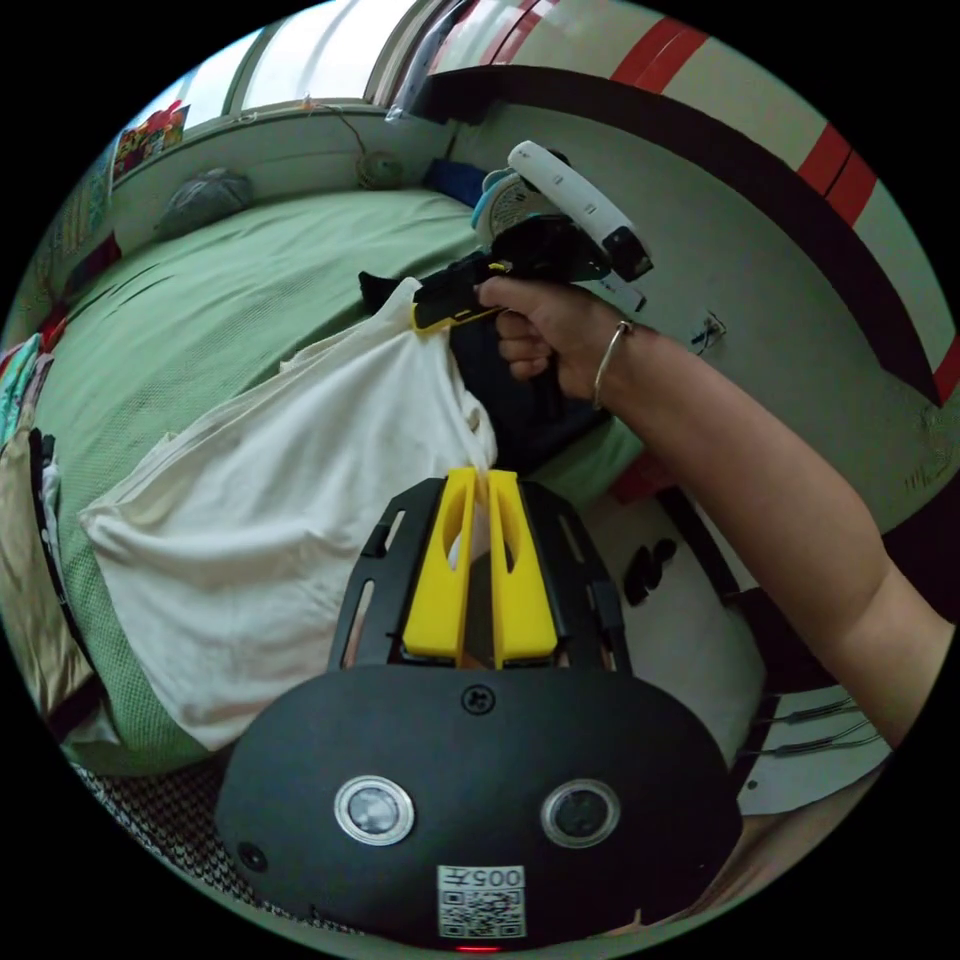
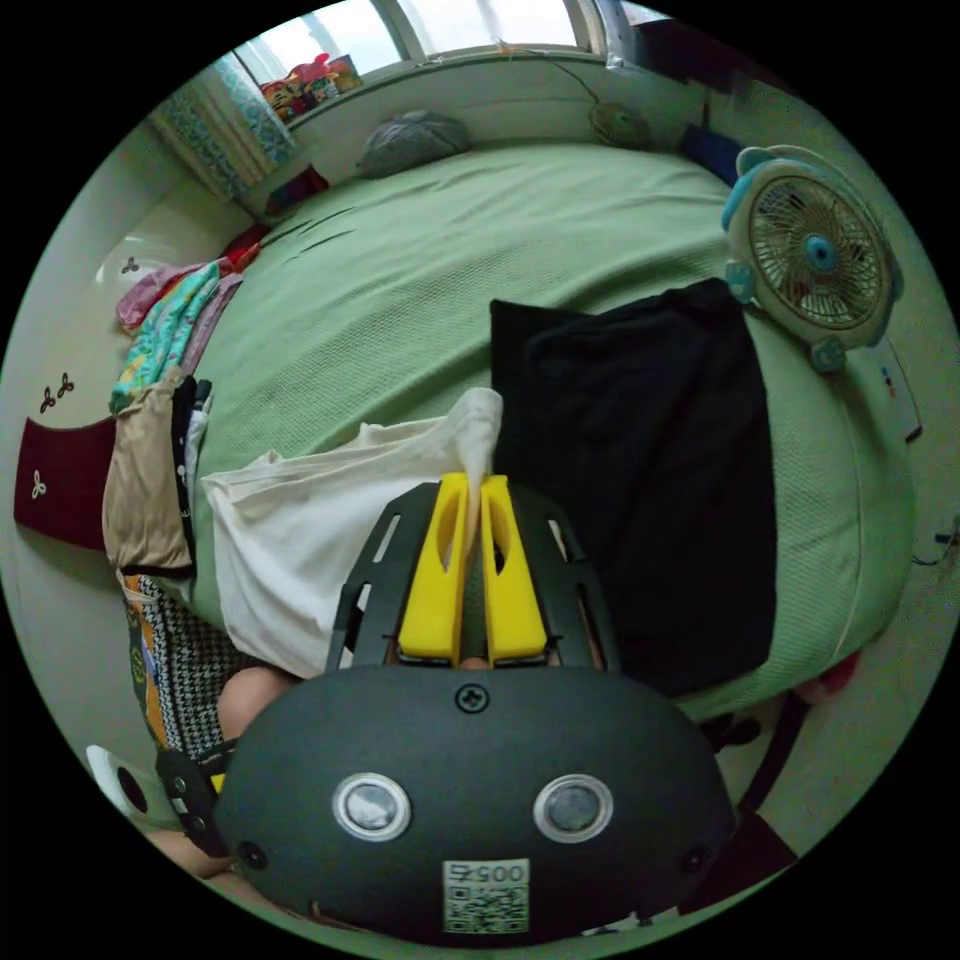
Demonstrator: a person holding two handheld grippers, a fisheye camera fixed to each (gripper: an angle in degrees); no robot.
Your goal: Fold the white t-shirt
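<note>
- Here, in the left gripper view, we see the left gripper (image 1: 480, 480) with its two yellow jaws pressed together on a bunched edge of the white t-shirt (image 1: 270, 520), which comes out right at the jaw tips.
- From there the cloth spreads away from the gripper and hangs slack over the near edge of the green bed (image 1: 220, 290).
- In the same view a hand (image 1: 540, 335) holds the right gripper (image 1: 425, 315) further away over the bed; its yellow tip touches another bunched part of the shirt, and the cloth between the two grippers is lifted.
- In the right gripper view, the right gripper's jaws are also clamped close, and a twisted corner of the white t-shirt rises from between their tips.
- The rest of the shirt lies to one side of this gripper, on the bed edge.
- On the other side, a black garment (image 2: 640, 480) lies flat on the bed, just beside the pinched corner.
- A small fan (image 2: 815, 255) stands past the black garment, and colourful clothes (image 2: 170, 330) are piled at the far side of the bed.
</note>
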